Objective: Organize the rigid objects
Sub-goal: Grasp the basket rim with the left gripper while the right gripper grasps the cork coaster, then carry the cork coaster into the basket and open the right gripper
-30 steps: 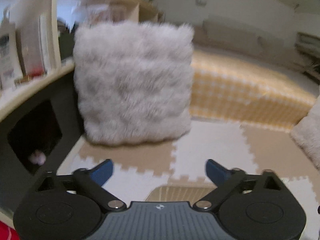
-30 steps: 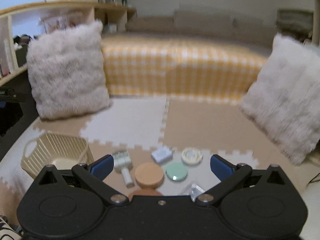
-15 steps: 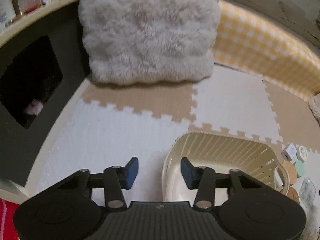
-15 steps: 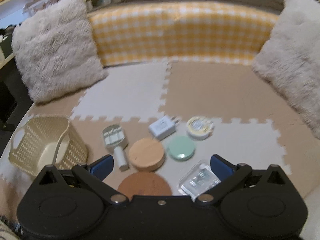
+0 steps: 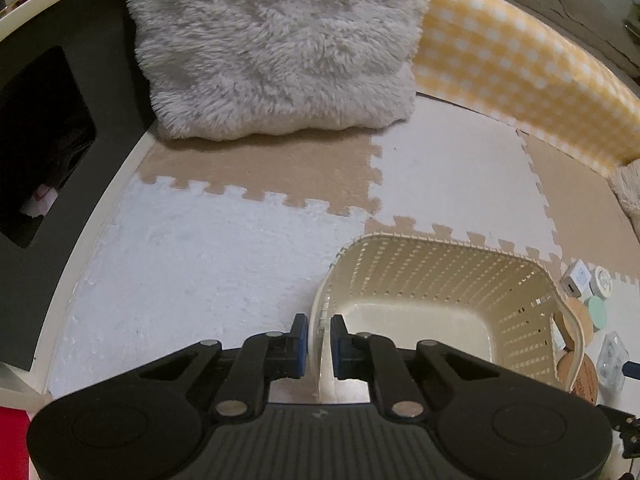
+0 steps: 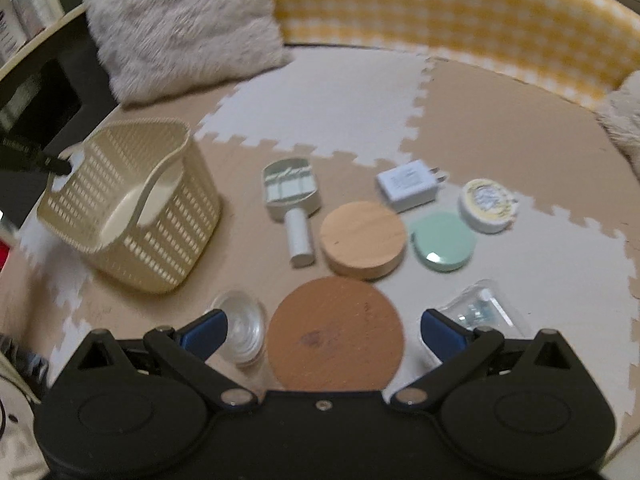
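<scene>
Left wrist view is showing your left gripper clamping the near wall of the cream basket; its jaws have just been closing, and the blue pads are now pressing that wall from both sides. You are bracing an empty basket on the foam mat, with the fluffy cushion well beyond it and the small items peeking out at the basket's right. Right wrist view is showing your right gripper hanging spread wide and holding nothing, straddling the brown cork coaster, with a clear glass dish by its left finger and a clear plastic packet by its right. Farther off, you are seeing a wooden disc, a mint compact, a white charger, a round tin and a handled brush; the basket is sitting at far left. You are, I judge, setting up the first pick: next you will need to lower onto one item, the flat coaster demanding an edge grip, then carry it left into the basket.
</scene>
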The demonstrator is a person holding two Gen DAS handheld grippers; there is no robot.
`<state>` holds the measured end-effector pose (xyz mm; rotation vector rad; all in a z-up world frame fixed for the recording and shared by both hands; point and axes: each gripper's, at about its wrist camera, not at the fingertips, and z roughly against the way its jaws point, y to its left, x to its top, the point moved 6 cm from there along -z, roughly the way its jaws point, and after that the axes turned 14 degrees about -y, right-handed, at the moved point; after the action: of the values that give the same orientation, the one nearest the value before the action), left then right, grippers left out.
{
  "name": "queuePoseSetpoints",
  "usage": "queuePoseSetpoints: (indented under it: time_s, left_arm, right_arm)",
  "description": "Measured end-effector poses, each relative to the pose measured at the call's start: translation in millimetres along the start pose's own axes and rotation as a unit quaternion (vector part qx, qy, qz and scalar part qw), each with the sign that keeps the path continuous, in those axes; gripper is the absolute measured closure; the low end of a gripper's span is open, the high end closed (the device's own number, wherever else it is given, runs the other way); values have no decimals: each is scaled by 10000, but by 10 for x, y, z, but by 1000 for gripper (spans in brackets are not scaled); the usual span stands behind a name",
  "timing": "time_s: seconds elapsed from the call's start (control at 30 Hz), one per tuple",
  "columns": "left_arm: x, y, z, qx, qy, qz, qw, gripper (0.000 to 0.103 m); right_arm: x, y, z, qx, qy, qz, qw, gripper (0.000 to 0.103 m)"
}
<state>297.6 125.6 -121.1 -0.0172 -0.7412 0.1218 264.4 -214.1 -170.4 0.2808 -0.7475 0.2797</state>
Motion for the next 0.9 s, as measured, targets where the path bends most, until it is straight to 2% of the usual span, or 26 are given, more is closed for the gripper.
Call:
queuePoseSetpoints:
  time_s: [0.2, 0.3, 0.5, 0.6, 0.73, 0.9]
  left_arm:
    - [-10, -2, -40, -21, 53, -5, 10000, 90]
    - [-4, -5, -49, -28, 53, -14, 10000, 90]
    - [-12, -13, -64, -26, 66, -30, 10000, 90]
    - [-19, -19, -73, -19, 70, -50, 10000, 90]
    - [-24, -20, -79, -15, 73, -55, 10000, 90]
    - [-25, -28, -86, -34, 79, -24, 10000, 90]
  right_arm:
    - [-103, 21, -173, -22, 254, 578, 9980, 0]
    - [-137, -46, -262, -42, 391, 649, 9971, 0]
    - [-215, 41, -376, 231, 583, 1030, 9927, 0]
    - [-253, 71, -458, 92, 716, 1365, 9880, 0]
    - [-167, 8, -502, 79, 805, 950, 9922, 2]
    - [-118, 52, -416, -49, 820, 1034, 9913, 3]
